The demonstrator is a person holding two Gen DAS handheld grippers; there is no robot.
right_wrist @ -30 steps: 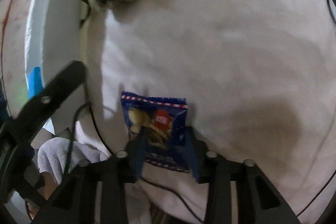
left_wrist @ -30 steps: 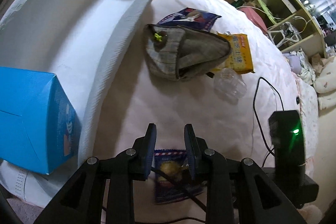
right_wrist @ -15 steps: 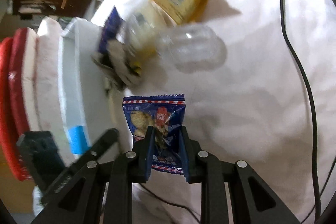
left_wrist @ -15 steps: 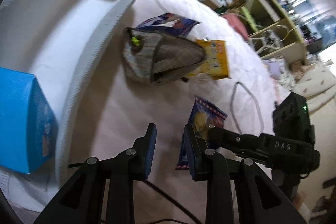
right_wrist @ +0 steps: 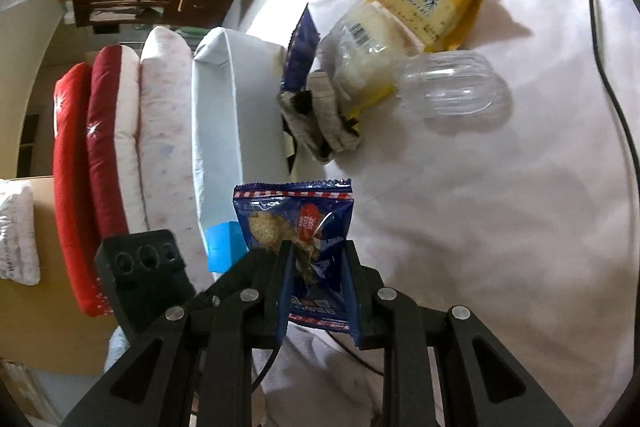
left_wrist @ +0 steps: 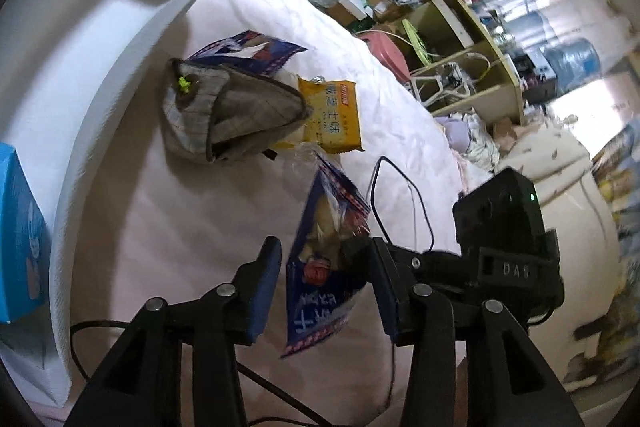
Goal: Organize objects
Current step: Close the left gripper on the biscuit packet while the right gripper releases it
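My right gripper [right_wrist: 316, 247] is shut on a blue snack packet [right_wrist: 296, 219] and holds it up off the white bed sheet [right_wrist: 480, 227]. In the left wrist view that packet [left_wrist: 320, 267] hangs between the fingers of my left gripper [left_wrist: 324, 247]. The left jaws are opening, and a gap shows between the left pad and the packet. Beyond lie a plaid grey pouch [left_wrist: 224, 115], a yellow cracker pack [left_wrist: 332, 115], a second blue packet [left_wrist: 248, 53] and a clear plastic bottle [right_wrist: 456, 87].
A white fabric bin [left_wrist: 100, 39] stands to the left on the bed, with a blue box [left_wrist: 16, 239] inside it. A black cable [left_wrist: 400, 187] loops over the sheet at the right. Red and white cushions [right_wrist: 100, 147] lie behind the bin. Cluttered shelves stand beyond the bed.
The right gripper has lifted the blue packet off the sheet and brought it between the left fingers. The left jaws have widened and the left view has tilted upward.
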